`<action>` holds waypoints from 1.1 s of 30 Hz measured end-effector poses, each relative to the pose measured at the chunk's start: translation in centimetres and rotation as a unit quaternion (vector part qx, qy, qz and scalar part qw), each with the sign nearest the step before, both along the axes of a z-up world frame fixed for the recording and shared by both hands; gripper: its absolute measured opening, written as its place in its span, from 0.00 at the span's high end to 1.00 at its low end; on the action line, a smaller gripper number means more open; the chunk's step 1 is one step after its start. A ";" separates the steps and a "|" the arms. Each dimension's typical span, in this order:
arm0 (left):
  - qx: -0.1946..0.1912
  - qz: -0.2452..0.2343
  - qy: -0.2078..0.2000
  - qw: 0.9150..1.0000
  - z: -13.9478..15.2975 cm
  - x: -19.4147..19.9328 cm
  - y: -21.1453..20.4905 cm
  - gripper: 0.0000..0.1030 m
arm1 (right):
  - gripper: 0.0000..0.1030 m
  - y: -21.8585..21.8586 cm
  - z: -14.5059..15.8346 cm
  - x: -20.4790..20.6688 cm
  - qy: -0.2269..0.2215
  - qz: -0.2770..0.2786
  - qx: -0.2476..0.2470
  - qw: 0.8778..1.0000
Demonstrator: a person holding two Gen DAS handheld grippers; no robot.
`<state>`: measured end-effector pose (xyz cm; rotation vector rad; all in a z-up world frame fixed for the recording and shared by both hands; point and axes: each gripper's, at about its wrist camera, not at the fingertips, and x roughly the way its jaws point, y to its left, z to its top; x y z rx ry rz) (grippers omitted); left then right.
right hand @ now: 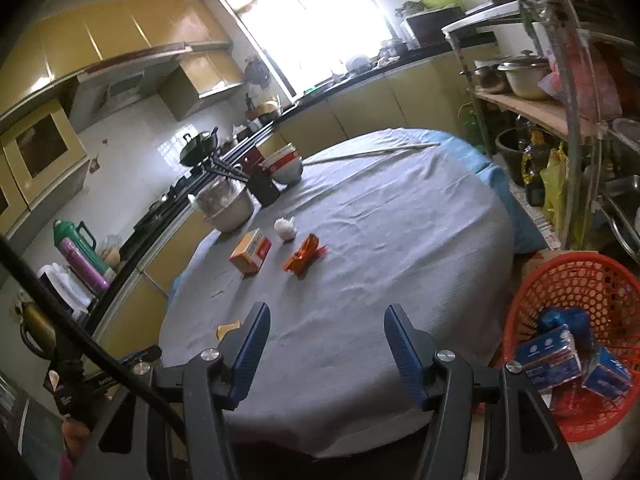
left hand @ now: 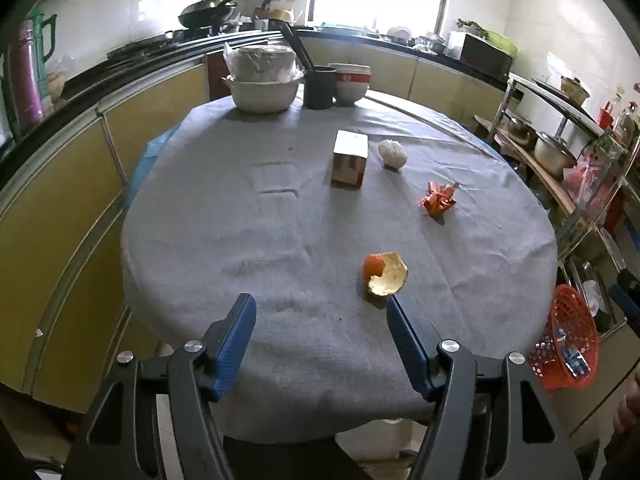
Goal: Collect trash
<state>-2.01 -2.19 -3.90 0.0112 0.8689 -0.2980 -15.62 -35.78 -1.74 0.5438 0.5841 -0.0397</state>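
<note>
Trash lies on a round table with a grey cloth: an orange peel, a crumpled red wrapper, a white paper ball and a small carton. My left gripper hovers open over the near edge, its right finger just short of the peel, nothing between the fingers. In the right wrist view the carton, paper ball, wrapper and a bit of the peel show. My right gripper is open and empty. A red mesh basket holding blue packets stands to its right.
At the table's far side stand a metal basin with a covered dish, a black cup and stacked bowls. The basket sits below the table's right edge. A shelf rack with pots stands right, yellow cabinets left.
</note>
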 end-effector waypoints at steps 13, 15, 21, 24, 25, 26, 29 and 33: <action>-0.034 -0.041 0.080 0.995 -3.7 4.0 -5.0 0.33 | 0.44 2.0 -2.9 16.4 0.090 0.064 0.042 0.993; -0.030 -0.035 0.084 0.995 -4.2 4.6 -5.7 0.33 | 0.49 2.4 -3.5 18.9 0.101 0.066 0.051 0.991; -0.028 -0.042 0.083 0.995 -5.1 6.0 -6.6 0.33 | 0.57 3.2 -5.7 25.4 0.151 0.054 0.062 0.985; -0.032 -0.045 0.088 0.995 -5.5 6.4 -6.6 0.47 | 0.58 3.3 -7.0 27.8 0.181 0.047 0.075 0.980; -0.034 -0.050 0.094 0.994 -5.7 6.5 -6.6 0.53 | 0.60 3.3 -7.4 28.4 0.190 0.042 0.076 0.978; -0.035 -0.052 0.098 0.993 -5.9 6.7 -6.7 0.54 | 0.60 3.5 -8.0 29.2 0.201 0.035 0.078 0.976; -0.042 -0.050 0.112 0.992 -6.6 7.1 -6.4 0.67 | 0.64 4.5 -8.8 30.5 0.224 0.022 0.051 0.973; -0.057 -0.050 0.129 0.989 -7.5 7.6 -5.8 0.87 | 0.73 6.0 -8.8 30.5 0.217 0.027 0.004 0.976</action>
